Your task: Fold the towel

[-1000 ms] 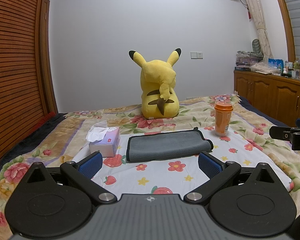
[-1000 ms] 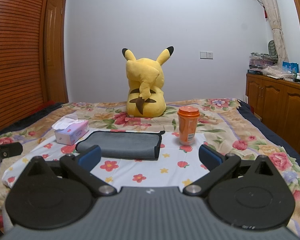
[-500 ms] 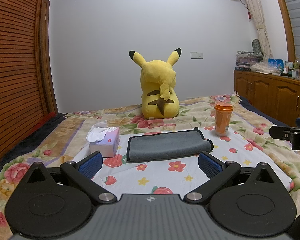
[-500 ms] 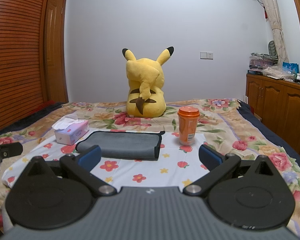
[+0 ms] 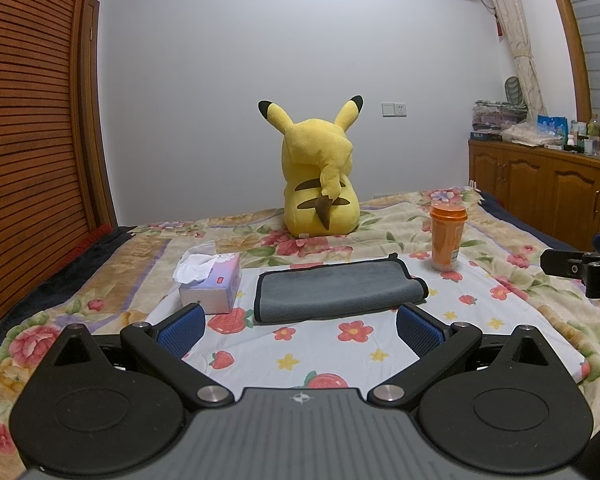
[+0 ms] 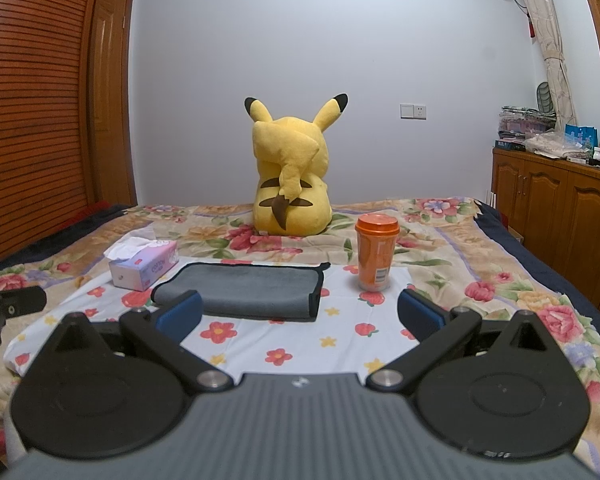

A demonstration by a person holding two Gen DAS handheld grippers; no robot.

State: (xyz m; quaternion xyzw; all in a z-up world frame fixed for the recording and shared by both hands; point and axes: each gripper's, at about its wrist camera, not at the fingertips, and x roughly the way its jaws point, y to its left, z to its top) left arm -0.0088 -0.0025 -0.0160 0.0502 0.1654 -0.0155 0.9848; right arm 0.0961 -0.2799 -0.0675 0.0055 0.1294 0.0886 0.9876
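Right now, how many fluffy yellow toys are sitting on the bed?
1. The yellow plush toy sits at the bed's far end, behind the folded grey towel. None other shows.

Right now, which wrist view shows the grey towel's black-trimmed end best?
The right wrist view: the towel shows its stacked, black-trimmed right end face-on, between tissue box and orange cup. The left wrist view shows the towel whole from above, but that end only obliquely.
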